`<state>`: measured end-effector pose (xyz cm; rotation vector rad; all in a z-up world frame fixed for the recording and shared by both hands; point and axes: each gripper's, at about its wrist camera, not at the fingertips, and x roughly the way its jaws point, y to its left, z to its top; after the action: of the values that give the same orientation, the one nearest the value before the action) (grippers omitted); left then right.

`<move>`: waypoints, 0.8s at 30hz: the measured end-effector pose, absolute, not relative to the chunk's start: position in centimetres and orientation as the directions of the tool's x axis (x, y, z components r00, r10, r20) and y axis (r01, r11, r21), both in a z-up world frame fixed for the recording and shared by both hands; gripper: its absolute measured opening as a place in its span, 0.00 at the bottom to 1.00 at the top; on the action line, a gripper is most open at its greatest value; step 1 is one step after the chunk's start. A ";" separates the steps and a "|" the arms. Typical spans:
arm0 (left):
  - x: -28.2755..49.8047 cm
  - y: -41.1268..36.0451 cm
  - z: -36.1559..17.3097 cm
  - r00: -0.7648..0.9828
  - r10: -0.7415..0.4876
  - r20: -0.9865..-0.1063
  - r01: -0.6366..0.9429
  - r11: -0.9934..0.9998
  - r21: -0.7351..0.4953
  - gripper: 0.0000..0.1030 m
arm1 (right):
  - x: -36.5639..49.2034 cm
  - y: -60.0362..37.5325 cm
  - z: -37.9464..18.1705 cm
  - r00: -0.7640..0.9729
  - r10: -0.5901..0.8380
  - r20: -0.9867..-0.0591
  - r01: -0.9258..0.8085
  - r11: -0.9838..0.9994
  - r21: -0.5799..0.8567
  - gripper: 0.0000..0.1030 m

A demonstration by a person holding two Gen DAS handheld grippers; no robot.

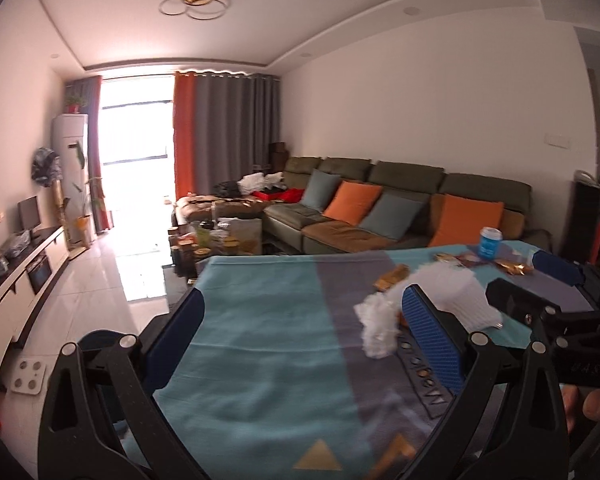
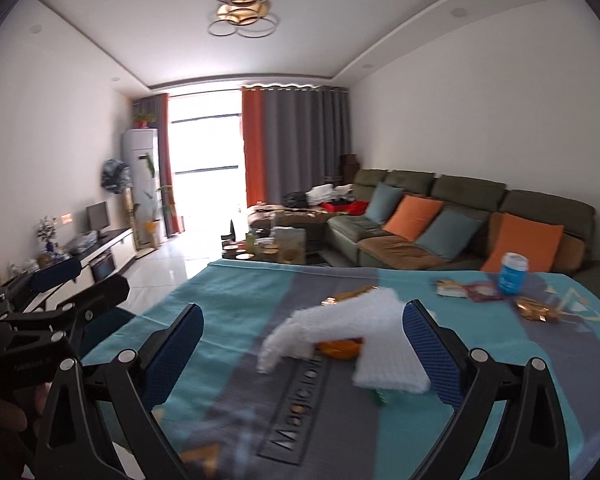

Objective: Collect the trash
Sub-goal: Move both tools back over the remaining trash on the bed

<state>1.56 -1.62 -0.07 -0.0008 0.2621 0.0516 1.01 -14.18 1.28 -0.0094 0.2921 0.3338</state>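
Observation:
A table with a teal and grey cloth (image 2: 228, 300) carries trash. White foam packing wrap (image 2: 340, 328) lies in the middle over an orange piece (image 2: 338, 349); it also shows in the left wrist view (image 1: 440, 292). Gold wrappers (image 2: 534, 308), a small packet (image 2: 450, 287) and a blue cup (image 2: 511, 274) sit at the far right. My right gripper (image 2: 304, 344) is open above the cloth, with the foam between its fingers. My left gripper (image 1: 300, 328) is open and empty over the cloth, left of the foam. Each gripper shows in the other's view.
A green sofa (image 2: 460, 216) with orange and blue cushions stands behind the table. A cluttered coffee table (image 2: 268, 248) is beyond the far edge. A TV cabinet (image 1: 20, 276) lines the left wall, with a white scale (image 1: 28, 376) on the tiled floor.

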 end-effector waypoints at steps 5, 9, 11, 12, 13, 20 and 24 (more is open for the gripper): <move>1.8 -3.2 -0.6 0.962 0.017 -0.274 -0.014 1.000 0.015 0.95 | 0.6 -16.7 0.9 0.925 0.253 -0.284 -0.250 0.967 0.049 0.93; 2.5 -3.7 -1.2 0.954 -0.001 -0.299 0.010 1.000 0.029 0.95 | 0.9 -18.0 0.3 0.930 0.214 -0.298 -0.204 0.977 0.064 0.93; 2.8 -4.1 -1.6 0.950 -0.009 -0.311 0.021 0.999 0.033 0.95 | 1.0 -18.6 0.0 0.931 0.198 -0.306 -0.186 0.980 0.068 0.93; 3.1 -3.9 -1.6 0.948 -0.015 -0.319 0.026 0.999 0.030 0.95 | 1.0 -18.8 -0.1 0.931 0.195 -0.308 -0.182 0.981 0.069 0.93; 3.4 -4.0 -1.7 0.945 -0.021 -0.327 0.031 0.999 0.026 0.95 | 1.0 -19.1 -0.2 0.932 0.191 -0.309 -0.179 0.981 0.070 0.93; 5.6 -4.6 -2.8 0.925 -0.051 -0.377 0.061 0.998 0.013 0.95 | 1.8 -19.8 -0.4 0.927 0.174 -0.331 -0.162 0.985 0.066 0.93; 6.8 -4.8 -3.5 0.915 -0.060 -0.398 0.070 0.997 0.012 0.95 | 2.9 -20.1 -0.9 0.919 0.167 -0.357 -0.151 0.986 0.071 0.93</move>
<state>6.83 -4.80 -3.49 0.0266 0.4092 -0.0670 2.92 -20.14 -0.89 0.0428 0.3701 0.1632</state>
